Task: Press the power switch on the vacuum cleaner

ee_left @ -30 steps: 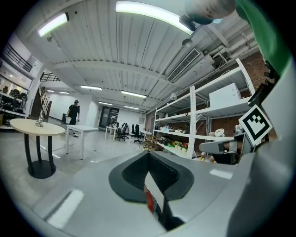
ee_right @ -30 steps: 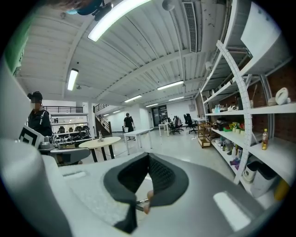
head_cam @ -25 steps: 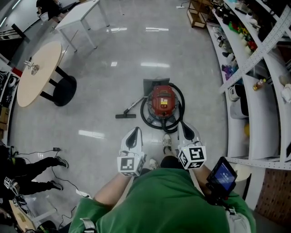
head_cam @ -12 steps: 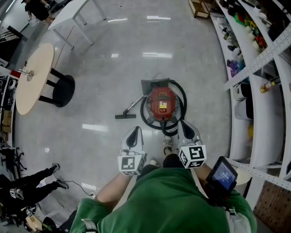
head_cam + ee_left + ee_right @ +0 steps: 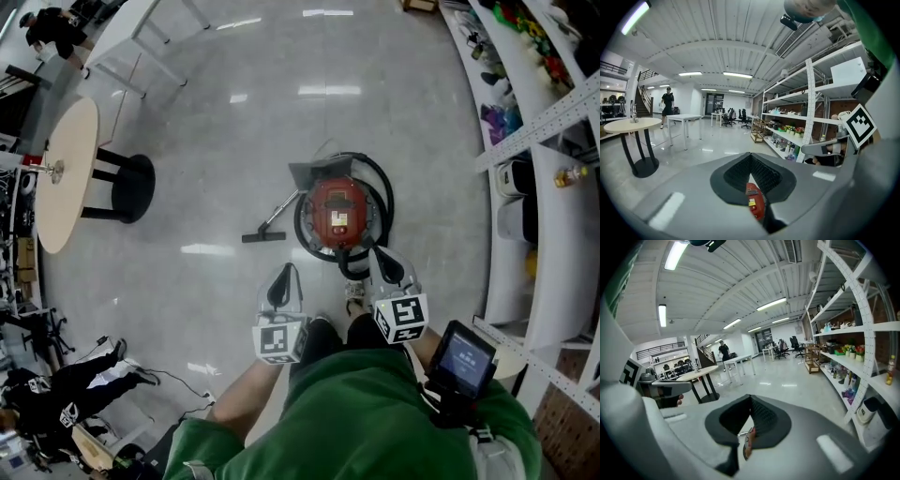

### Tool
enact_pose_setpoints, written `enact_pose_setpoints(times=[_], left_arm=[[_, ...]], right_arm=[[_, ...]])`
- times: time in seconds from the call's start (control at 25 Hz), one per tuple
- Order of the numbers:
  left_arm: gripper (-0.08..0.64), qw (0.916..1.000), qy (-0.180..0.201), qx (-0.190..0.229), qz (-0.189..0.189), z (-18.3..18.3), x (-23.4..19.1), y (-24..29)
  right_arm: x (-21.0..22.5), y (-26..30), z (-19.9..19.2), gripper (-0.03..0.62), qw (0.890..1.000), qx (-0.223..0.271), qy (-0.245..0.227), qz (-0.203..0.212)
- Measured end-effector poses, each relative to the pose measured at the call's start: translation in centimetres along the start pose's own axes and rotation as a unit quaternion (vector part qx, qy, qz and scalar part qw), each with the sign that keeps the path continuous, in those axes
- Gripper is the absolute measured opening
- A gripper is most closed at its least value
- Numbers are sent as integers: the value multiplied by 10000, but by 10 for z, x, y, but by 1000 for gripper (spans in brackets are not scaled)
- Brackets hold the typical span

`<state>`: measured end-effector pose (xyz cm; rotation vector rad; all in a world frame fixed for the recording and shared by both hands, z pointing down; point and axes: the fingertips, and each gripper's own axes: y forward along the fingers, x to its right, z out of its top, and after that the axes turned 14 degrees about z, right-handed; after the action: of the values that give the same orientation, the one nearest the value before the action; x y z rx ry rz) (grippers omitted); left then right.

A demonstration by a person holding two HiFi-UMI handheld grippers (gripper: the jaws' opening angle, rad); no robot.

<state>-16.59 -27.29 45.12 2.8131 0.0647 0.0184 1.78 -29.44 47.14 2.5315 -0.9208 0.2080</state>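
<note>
The red vacuum cleaner (image 5: 337, 214) stands on the floor straight ahead, ringed by its black hose (image 5: 375, 183). Its wand and floor nozzle (image 5: 262, 235) lie to its left. My left gripper (image 5: 284, 270) is shut and empty, held short of the vacuum and to its left. My right gripper (image 5: 379, 253) is also shut and empty, its tip just over the hose at the vacuum's near right edge. In the left gripper view the jaws (image 5: 750, 155) meet, and a red sliver of the vacuum (image 5: 754, 202) shows between them. In the right gripper view my gripper (image 5: 750, 397) is equally shut.
A round wooden table (image 5: 56, 178) on a black base stands far left, with a white table (image 5: 141, 33) behind it. Shelving (image 5: 530, 131) full of goods runs along the right. A person (image 5: 66, 398) is at lower left. A small screen (image 5: 464, 359) sits by my right arm.
I have stepped closer to the vacuum, and the floor has slid back under the head view. Both grippers kept their pose and stayed shut; the right tip now reaches the hose.
</note>
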Motion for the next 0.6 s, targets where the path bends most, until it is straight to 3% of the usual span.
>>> enact_pose_setpoints(times=[0.6], left_arm=[[8,9968,209,-696,-339,-88,-5,80]], right_arm=[[37,74,-87,0,9964,-836,-102,28]])
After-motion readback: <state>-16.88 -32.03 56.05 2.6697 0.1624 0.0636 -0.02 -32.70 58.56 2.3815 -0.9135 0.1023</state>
